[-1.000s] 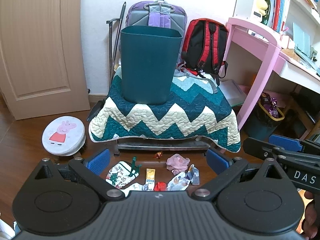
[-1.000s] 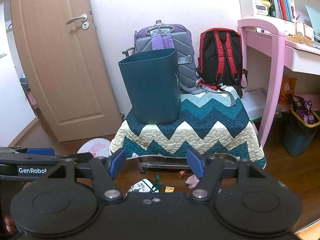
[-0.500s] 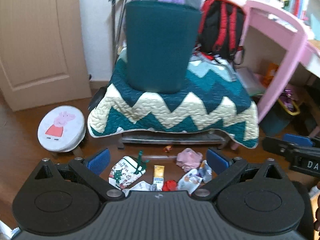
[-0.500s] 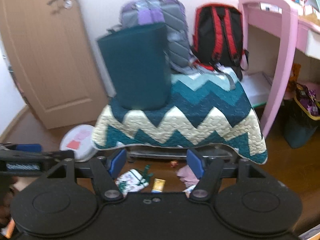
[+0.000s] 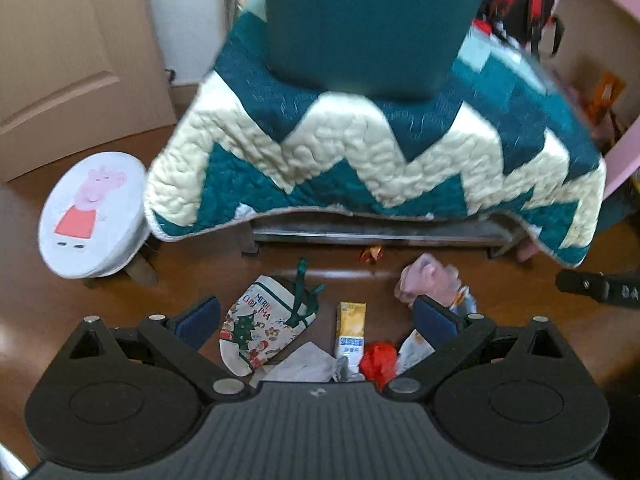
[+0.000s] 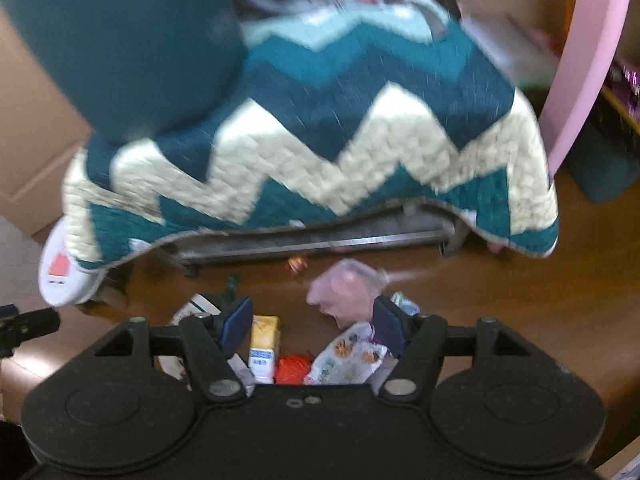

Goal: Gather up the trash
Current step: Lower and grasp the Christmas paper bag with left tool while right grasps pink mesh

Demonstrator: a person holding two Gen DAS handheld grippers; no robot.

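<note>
Trash lies on the brown floor in front of a low table: a yellow juice carton (image 5: 351, 330) (image 6: 263, 347), a red crumpled wrapper (image 5: 378, 362) (image 6: 293, 369), a pink crumpled tissue (image 5: 427, 280) (image 6: 345, 289), a printed snack bag (image 6: 349, 358), a Christmas stocking (image 5: 262, 326) and a small orange candy wrapper (image 5: 371, 253) (image 6: 296, 265). A dark teal bin (image 5: 368, 24) (image 6: 120, 48) stands on the quilt-covered table. My left gripper (image 5: 316, 316) is open and empty above the trash. My right gripper (image 6: 313, 325) is open and empty above the carton and tissue.
A teal and cream zigzag quilt (image 5: 380, 152) drapes over the low table. A Peppa Pig stool (image 5: 90, 212) stands at the left. A pink desk leg (image 6: 580, 64) and a second small bin (image 6: 604, 168) are at the right. A wooden door (image 5: 72, 60) is behind.
Both grippers have tilted down and moved closer to the floor trash. The bin and backpacks have slid up toward the top of both views. Both stay open.
</note>
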